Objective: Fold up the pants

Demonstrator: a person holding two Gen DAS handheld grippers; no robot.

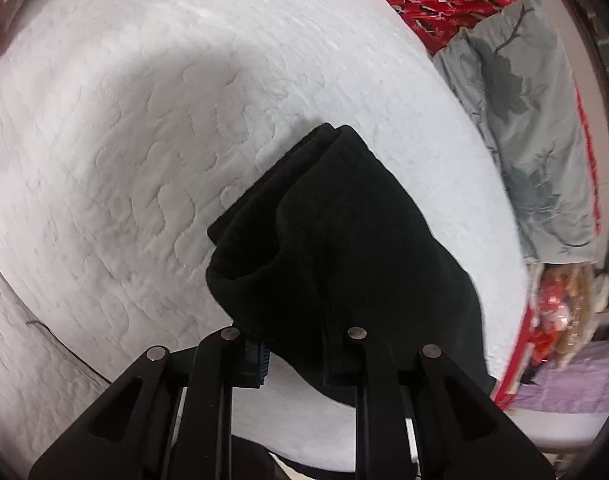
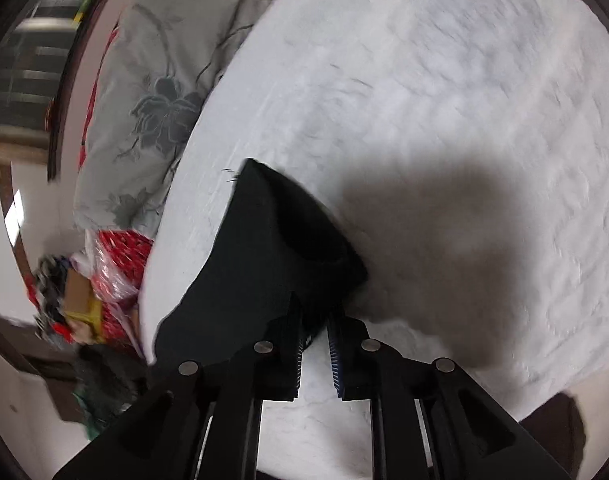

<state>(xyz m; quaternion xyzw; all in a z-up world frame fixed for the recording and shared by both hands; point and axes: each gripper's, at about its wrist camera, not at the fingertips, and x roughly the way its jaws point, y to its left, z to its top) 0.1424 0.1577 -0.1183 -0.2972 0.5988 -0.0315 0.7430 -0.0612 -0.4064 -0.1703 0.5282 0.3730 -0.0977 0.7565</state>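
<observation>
Both grippers are clamped on the black pants (image 1: 336, 240): left gripper (image 1: 296, 344) and right gripper (image 2: 314, 320) each pinching fabric over the white mattress (image 1: 144, 120).

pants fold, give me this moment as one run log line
stage: both ends gripped | left gripper: shut on black pants | right gripper: shut on black pants | surface: white quilted mattress

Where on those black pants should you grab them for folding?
Take the black pants at the near folded edge, coming from above and the front. The layers bunch there into a thick lip above the white quilt. Both the left tongs and right tongs pinch there.
</observation>
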